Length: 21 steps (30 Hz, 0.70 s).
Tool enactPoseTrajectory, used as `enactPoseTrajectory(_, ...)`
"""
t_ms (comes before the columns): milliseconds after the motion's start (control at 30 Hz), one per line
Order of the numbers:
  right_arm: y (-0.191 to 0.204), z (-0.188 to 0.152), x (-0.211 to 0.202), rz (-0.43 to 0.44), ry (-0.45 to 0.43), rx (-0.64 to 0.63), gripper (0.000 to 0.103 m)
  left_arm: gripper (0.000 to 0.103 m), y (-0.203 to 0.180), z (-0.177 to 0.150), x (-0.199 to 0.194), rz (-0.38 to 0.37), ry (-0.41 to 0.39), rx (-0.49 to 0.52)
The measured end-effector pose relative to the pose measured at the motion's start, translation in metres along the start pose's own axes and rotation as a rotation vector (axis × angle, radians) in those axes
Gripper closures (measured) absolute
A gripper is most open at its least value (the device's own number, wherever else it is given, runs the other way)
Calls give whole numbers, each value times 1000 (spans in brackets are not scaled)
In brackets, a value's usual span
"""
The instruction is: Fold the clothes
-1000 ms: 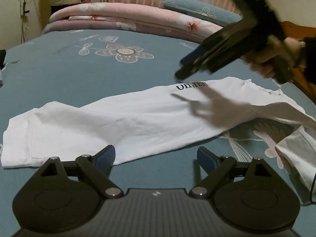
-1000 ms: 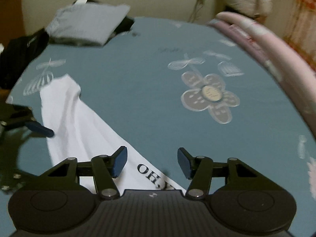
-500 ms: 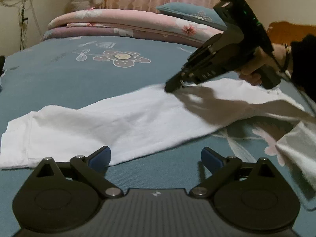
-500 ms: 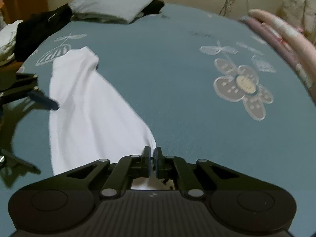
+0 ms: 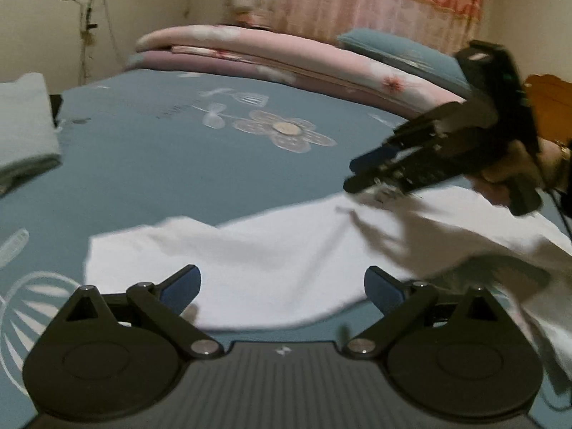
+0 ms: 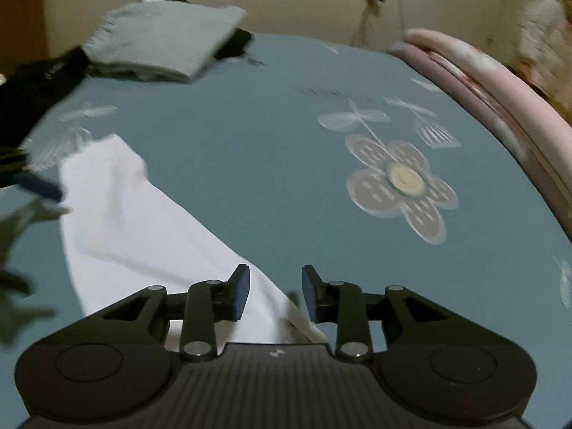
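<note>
Right gripper (image 6: 273, 291) jaws narrow, just been opening; white shirt (image 6: 143, 228) edge lies between them, unpinched, likely just released after fold. Left gripper (image 5: 282, 286) jaws wide, empty, poised over the shirt's near edge. Shirt flat on blue bedspread (image 6: 250, 143). Right view alone shows grey folded stack (image 6: 161, 43); left view shows pink quilts (image 5: 286, 57).

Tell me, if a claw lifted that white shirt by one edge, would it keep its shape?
Probably not. The white shirt lies flat and wrinkled on the bedspread, so it looks thin and floppy and would likely drape. It seems light. Pushed, it would probably bunch rather than slide whole.
</note>
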State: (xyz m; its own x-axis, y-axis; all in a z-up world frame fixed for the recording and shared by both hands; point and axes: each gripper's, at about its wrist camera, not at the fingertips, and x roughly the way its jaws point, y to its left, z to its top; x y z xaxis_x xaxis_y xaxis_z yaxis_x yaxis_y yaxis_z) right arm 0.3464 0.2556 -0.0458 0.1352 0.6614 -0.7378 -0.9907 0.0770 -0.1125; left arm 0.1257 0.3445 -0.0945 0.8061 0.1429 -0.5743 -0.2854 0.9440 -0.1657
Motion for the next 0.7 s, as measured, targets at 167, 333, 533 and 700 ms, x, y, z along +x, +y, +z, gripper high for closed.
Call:
enactPoseTrajectory(167,26,28,30,114,-40,-60,64,5,16,-5,11,6,42,-57)
enactPoseTrajectory(333,42,38,65,157,11,-118,69,5,18,-10,12,-3,46,-38)
enactPoseTrajectory(533,56,40,69,131,1,-138,101,5,17,-5,5,7,10,-30)
enactPoseTrajectory(700,41,46,72,52,-5,24,87,5,22,-2,12,5,85,-30)
